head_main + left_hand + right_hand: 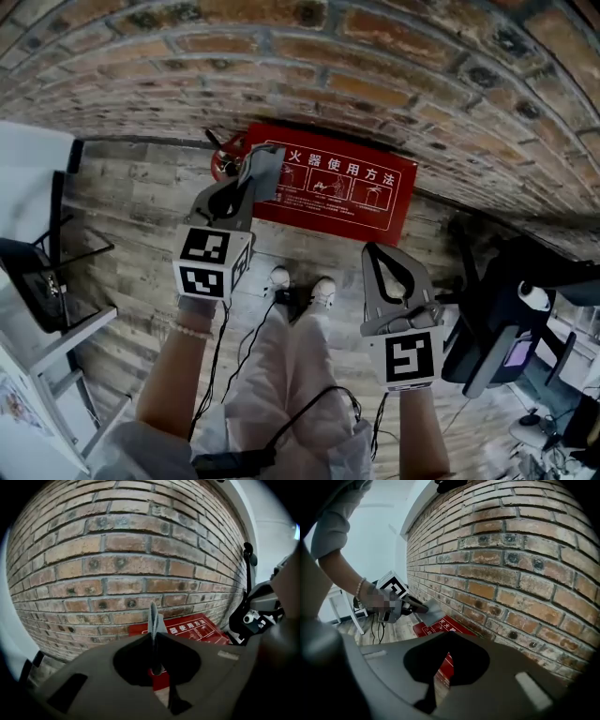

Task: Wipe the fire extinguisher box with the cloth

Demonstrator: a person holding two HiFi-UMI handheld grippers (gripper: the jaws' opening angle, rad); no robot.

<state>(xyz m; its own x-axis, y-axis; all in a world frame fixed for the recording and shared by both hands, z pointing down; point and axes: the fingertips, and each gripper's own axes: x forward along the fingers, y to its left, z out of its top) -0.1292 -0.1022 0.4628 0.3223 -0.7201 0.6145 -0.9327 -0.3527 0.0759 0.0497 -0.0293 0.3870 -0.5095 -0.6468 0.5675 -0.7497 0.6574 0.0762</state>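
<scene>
The red fire extinguisher box [349, 192] with white print lies on the wooden floor against the brick wall. My left gripper [250, 180] is shut on a grey cloth [268, 172], held over the box's left end. In the left gripper view the cloth [154, 617] stands upright between the closed jaws of the gripper [153, 637], with the box [192, 627] beyond. My right gripper [372, 250] is shut and holds nothing, near the box's front right. The right gripper view shows this gripper [449, 633], the box [440, 626] and the cloth [433, 611].
A red extinguisher top with a black handle [222, 156] shows at the box's left end. A white rack [42, 291] stands at the left, a black office chair [497, 323] at the right. The person's shoes [300, 286] and cables lie between the grippers.
</scene>
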